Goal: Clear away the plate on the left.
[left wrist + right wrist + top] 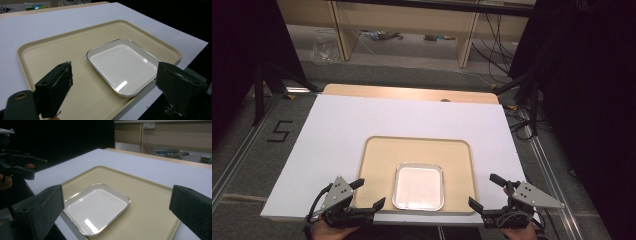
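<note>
Jaws of the left gripper [371, 192] stand wide apart and hold nothing; they hover just off the near left corner of the tray [382, 155], touching neither it nor the dish [418, 186]. Jaws of the right gripper [484, 191] are spread just as wide, empty too, near the tray's near right corner. The tray, tan with a raised rim, lies flat on the white tabletop [337, 125]. The dish, a shallow white square with a silver edge, sits inside the tray, close to its near rim and about midway between the two grippers.
</note>
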Demonstrator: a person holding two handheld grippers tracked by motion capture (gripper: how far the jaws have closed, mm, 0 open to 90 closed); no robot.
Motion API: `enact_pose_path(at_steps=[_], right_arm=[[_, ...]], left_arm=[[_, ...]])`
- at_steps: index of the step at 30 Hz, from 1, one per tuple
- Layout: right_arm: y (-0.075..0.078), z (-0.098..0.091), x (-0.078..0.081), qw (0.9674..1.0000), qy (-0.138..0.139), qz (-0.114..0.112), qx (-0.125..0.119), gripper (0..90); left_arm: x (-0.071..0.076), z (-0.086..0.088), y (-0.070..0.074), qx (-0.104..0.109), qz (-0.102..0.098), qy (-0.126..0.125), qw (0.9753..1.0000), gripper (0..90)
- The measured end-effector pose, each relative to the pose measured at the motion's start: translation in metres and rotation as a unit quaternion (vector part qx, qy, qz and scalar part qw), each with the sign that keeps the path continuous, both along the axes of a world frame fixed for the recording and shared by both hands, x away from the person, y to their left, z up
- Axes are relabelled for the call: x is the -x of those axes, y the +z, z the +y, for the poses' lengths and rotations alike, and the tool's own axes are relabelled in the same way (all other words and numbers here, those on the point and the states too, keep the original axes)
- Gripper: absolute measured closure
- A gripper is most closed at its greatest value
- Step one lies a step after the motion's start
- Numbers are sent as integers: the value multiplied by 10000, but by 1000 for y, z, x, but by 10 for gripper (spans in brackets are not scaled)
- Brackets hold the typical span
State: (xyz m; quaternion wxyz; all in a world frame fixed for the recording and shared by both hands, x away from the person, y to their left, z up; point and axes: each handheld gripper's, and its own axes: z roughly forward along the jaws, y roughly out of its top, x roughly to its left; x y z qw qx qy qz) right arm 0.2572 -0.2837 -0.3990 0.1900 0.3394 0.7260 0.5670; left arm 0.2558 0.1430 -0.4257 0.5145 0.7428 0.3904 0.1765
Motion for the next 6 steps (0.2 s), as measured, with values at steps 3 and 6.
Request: enact_pose_path(at_steps=[3, 6], right_arm=[[1, 1, 1, 10000, 5, 54, -5, 4], [0, 0, 0, 10000, -22, 24, 5, 4]], left_arm=[[-1, 0, -1, 2, 27, -37, 10000, 139], [-3, -2, -1, -58, 8, -109, 9999, 139]])
